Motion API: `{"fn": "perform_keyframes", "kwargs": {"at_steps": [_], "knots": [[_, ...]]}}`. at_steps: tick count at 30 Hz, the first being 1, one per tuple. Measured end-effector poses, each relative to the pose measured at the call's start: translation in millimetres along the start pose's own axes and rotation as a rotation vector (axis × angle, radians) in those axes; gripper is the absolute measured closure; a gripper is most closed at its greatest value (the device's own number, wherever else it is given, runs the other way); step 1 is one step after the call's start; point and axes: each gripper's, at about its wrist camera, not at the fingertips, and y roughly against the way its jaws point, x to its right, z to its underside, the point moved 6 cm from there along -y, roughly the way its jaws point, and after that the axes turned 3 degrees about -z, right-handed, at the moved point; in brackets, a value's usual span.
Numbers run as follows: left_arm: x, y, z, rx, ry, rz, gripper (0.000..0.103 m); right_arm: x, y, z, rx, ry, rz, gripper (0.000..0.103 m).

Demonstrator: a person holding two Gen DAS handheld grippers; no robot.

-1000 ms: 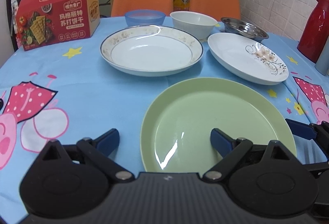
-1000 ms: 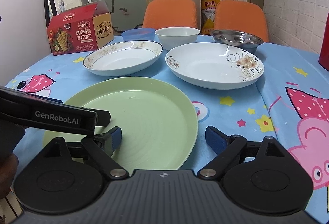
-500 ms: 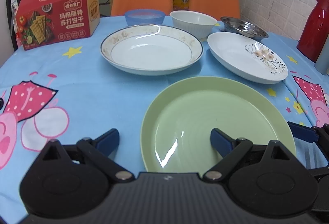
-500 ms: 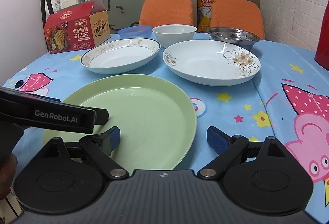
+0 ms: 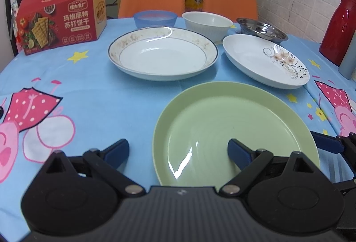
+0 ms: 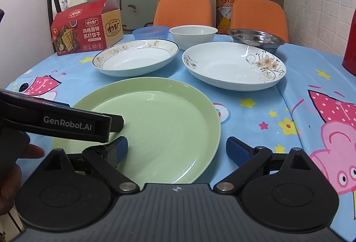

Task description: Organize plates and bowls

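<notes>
A pale green plate [image 5: 233,133] [image 6: 155,128] lies nearest on the blue tablecloth. My left gripper [image 5: 178,149] is open over its left edge, one finger off the plate and one above it. My right gripper [image 6: 176,147] is open astride the plate's right edge. Behind the green plate sit a gold-rimmed white plate [image 5: 162,56] [image 6: 135,57] and a flower-patterned white plate [image 5: 264,59] [image 6: 233,65]. Further back stand a blue bowl [image 5: 155,19] [image 6: 150,32], a white bowl [image 5: 207,24] [image 6: 193,34] and a steel bowl [image 5: 261,29] [image 6: 257,39].
A red cracker box [image 5: 60,21] [image 6: 85,28] stands at the back left. A red thermos [image 5: 339,28] and a grey cylinder [image 5: 348,57] stand at the right edge. Two orange chairs [image 6: 182,9] are behind the table. The left gripper's body [image 6: 57,120] crosses the right wrist view.
Both grippers have drifted slightly; the view shifts a little, with the plates sitting marginally higher in the frames. No dish has moved and both grippers stay open.
</notes>
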Motion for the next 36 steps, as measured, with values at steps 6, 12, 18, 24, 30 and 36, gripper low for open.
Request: {"fn": "perform_keyframes", "kwargs": {"at_steps": [6,12,18,24,30,36], "knots": [[0,-1,0,0.001,0.001,0.001,0.012,0,2,2,-0.002,0.004,-0.005,0.0],[15,4,1,0.019,-0.056,0.031,0.023,-15,-2,1,-0.002,0.027,-0.031,0.0],[-10,7,-6,0.002,0.019,0.036,0.058,-10,2,-3,0.014,0.01,-0.003,0.0],[-25,13,-3,0.017,0.028,-0.014,0.057,-27,-5,-5,0.011,0.025,-0.025,0.0],[-47,20,-2,0.025,0.058,-0.04,0.058,-45,-6,-11,0.017,0.034,-0.047,0.0],[-74,26,-2,0.031,0.087,-0.088,0.058,-68,-15,-17,0.016,0.046,-0.091,0.0]]}}
